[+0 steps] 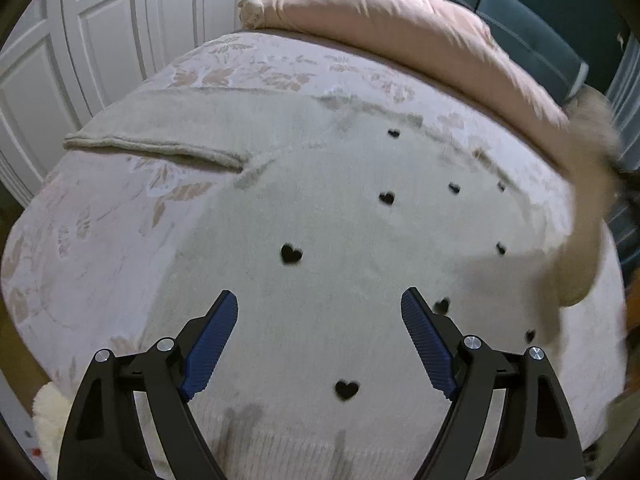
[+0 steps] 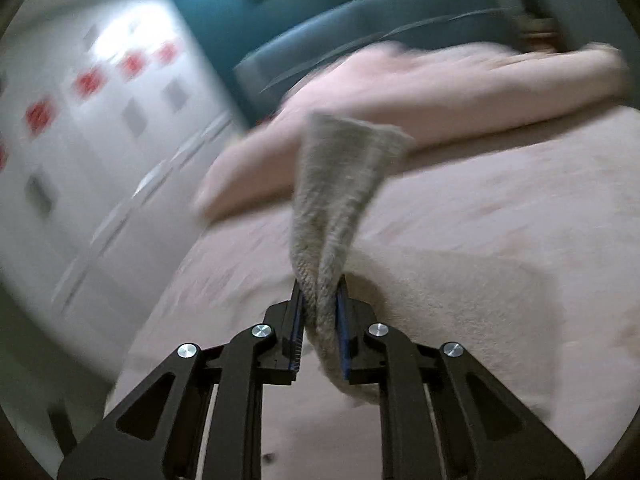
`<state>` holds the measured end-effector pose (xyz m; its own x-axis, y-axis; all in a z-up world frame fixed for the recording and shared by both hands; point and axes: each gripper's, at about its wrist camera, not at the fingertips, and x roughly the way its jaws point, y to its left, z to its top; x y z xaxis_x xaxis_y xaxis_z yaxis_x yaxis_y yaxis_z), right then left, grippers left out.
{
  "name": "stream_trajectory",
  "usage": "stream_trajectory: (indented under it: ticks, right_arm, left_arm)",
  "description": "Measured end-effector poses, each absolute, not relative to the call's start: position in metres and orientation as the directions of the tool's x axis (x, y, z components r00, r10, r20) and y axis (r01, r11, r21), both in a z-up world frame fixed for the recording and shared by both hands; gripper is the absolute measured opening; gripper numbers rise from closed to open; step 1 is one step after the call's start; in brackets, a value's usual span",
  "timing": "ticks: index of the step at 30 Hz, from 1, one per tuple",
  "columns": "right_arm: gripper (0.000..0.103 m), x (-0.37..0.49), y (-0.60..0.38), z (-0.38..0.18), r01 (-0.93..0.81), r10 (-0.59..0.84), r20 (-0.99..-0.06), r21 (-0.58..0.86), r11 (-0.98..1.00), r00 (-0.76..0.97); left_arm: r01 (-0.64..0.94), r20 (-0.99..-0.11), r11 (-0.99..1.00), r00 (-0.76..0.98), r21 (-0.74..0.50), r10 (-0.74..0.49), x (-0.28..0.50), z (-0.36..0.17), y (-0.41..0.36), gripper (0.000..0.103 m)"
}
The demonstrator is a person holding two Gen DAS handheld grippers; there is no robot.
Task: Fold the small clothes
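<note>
A cream sweater (image 1: 320, 208) dotted with black hearts lies flat on a floral bedspread (image 1: 100, 216); the right tool (image 2: 320, 300) pinches its raised sleeve (image 2: 336, 184), the left tool (image 1: 320, 312) gapes wide above. White wardrobe doors (image 1: 100, 32) and a teal headboard (image 1: 520, 8) stand behind.

Dim, soft indoor light. The left wrist view is mostly sharp, blurring at far right; the right wrist view is motion-smeared throughout, with glare on the white panelled wall (image 2: 120, 36) far left. Fisheye edges curve darkly.
</note>
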<state>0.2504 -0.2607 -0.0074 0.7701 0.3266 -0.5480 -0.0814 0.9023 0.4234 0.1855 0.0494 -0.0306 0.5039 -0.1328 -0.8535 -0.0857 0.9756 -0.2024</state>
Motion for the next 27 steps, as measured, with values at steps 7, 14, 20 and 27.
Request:
stream_trajectory:
  ticks: [7,14,20,27]
  right_arm:
    - [0.037,0.254,-0.164,-0.113,-0.077,0.344,-0.736,0.372,0.925,0.583]
    - [0.057,0.183,-0.264,-0.104,0.173,0.222,-0.72,0.432,0.885,0.658]
    - [0.058,0.177,-0.335,-0.141,0.346,0.251,-0.72,0.57,0.746,0.647]
    - [0.0,0.215,-0.347,-0.134,0.359,0.251,-0.668,0.634,0.685,0.7]
  left_arm:
    - [-0.078,-0.84,0.93,0.462,-0.36,-0.286,0.233,-0.045,0.055,0.083]
    - [-0.163,-0.84,0.861,0.365,-0.481,-0.401,0.292,-0.105,0.039,0.085]
    - [-0.253,-0.808,0.792,0.392,-0.555,-0.441,0.314,-0.128,0.033,0.05]
    - [-0.026,-0.706,0.805,0.499,-0.592,-0.503,0.348,-0.065,0.016,0.004]
